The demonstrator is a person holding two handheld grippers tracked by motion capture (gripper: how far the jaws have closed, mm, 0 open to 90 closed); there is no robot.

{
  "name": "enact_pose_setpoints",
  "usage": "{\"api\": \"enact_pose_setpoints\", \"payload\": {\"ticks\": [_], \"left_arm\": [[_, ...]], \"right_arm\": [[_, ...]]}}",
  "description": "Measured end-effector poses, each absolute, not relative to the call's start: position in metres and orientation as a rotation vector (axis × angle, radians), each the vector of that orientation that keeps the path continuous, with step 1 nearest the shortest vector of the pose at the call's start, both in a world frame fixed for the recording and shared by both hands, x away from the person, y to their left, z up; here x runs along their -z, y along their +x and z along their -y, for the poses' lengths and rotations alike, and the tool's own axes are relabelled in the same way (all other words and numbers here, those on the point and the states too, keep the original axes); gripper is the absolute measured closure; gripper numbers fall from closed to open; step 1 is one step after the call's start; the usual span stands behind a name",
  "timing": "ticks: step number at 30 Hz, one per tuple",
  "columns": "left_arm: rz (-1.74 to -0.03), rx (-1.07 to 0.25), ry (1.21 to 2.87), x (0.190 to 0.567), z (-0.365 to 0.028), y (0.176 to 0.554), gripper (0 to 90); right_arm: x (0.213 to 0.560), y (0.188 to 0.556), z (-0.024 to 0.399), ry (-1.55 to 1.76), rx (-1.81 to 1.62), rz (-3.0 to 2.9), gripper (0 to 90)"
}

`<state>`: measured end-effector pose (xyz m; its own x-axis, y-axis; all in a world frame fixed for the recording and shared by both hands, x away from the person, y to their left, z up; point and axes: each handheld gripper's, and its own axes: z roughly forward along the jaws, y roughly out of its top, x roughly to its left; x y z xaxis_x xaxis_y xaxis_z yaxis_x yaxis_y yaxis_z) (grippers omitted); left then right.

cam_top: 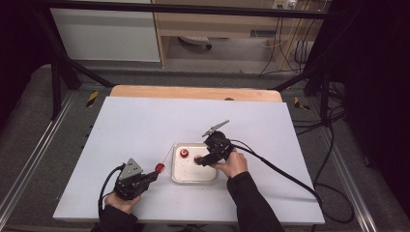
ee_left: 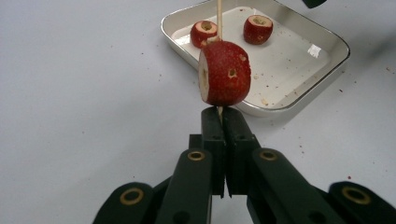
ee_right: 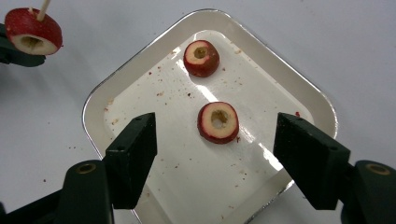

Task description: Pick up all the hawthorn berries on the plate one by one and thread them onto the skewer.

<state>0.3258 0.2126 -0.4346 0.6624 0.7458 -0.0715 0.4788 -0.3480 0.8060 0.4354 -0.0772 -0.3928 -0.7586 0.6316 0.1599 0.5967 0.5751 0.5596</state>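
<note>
While the skewering work is under way, this is how the scene stands.

Work in hand: threading cored red hawthorn fruits onto a thin wooden skewer (ee_left: 218, 18).
Done so far: one cored red fruit with pale flesh (ee_left: 225, 73) sits on the skewer, just beyond the left jaw tips.
Left to do: judging by the tray, two more fruits wait to be picked up and threaded.
Left gripper (ee_left: 219, 122): jaws pressed together, pinching the skewer's lower end; the stick rises straight out from the tips, past the fruit.
Right gripper (ee_right: 215, 154): black jaws stand wide apart and hold nothing.
Nearer fruit (ee_right: 218, 122): lies hollow side up between the right jaws, slightly ahead of them, touching neither pad.
Farther fruit (ee_right: 201, 58): lies well beyond the right jaw tips, hollow up.
Shallow silver metal tray with rounded corners (ee_right: 100, 100): sits under the right jaws, speckled with red crumbs.
Left hand (cam_top: 121, 200): low by the table's near edge, gripper aimed toward the tray.
Right hand (cam_top: 234, 163): raised over the tray's right side, gripper tilted steeply down.
White table sheet (cam_top: 145, 125): lies under everything.
</note>
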Motion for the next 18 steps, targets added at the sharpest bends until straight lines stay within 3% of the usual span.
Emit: {"api": "enact_pose_setpoints", "payload": {"ticks": [18], "left_arm": [[-0.953, -0.374, 2.022, 0.437, -0.212, 0.327, 88.2]], "right_arm": [[0.411, 0.465, 0.048, 1.058, -0.698, -2.892, 55.5]]}}
